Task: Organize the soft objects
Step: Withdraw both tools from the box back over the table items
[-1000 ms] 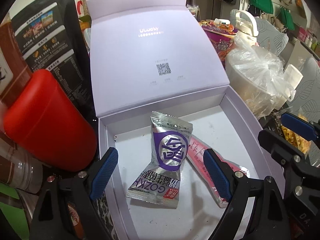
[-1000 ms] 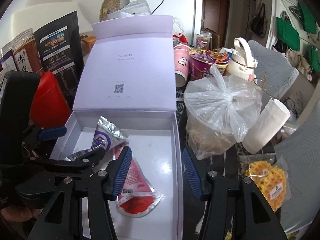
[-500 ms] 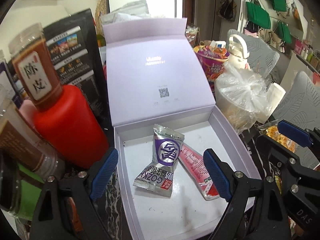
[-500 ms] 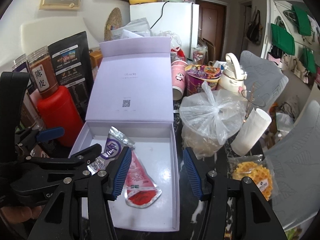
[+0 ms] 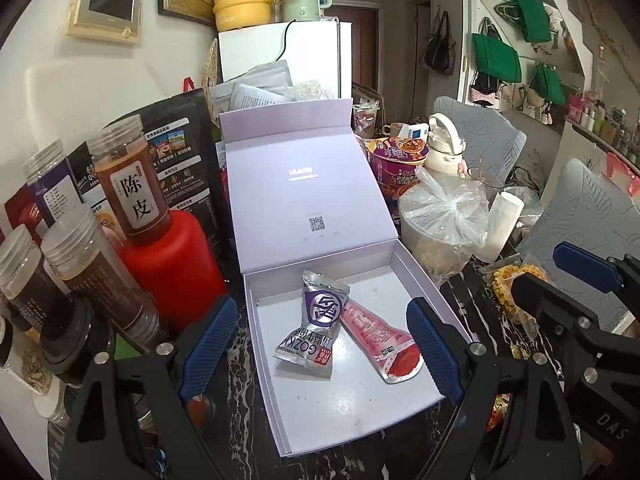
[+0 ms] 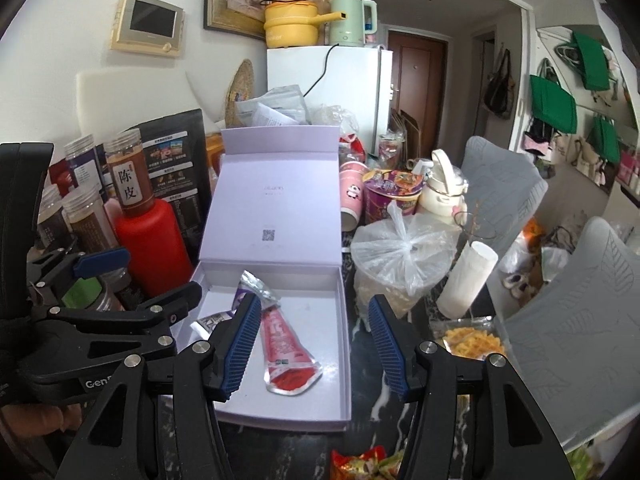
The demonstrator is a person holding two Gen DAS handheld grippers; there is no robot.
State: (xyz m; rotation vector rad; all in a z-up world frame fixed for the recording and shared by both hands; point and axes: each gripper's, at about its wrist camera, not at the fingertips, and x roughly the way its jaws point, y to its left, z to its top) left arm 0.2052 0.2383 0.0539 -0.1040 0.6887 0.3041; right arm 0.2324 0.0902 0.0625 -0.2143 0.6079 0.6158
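An open lilac box [image 5: 400, 258] [image 6: 345, 344] lies on the dark marble table with its lid up. Inside lie a silver and purple snack packet [image 5: 314, 326] [image 6: 250, 286] and a red and pink pouch [image 5: 380, 340] [image 6: 286, 354], side by side. My left gripper [image 5: 318, 358] is open and empty, held back above the box's front. My right gripper [image 6: 314, 344] is open and empty, over the box's right front. A waffle packet [image 5: 506, 284] [image 6: 474, 342] lies right of the box. A red and green snack wrapper [image 6: 364, 464] lies near me.
A red bottle [image 5: 172, 264] and several spice jars [image 5: 100, 276] stand left of the box. A tied plastic bag over a tub [image 6: 400, 260], a white roll [image 6: 466, 278], a noodle cup [image 6: 394, 194] and a grey chair [image 6: 568, 332] crowd the right.
Both grippers have drawn back and up from the box, so more of the table and room shows. The two packets in the box have not moved.
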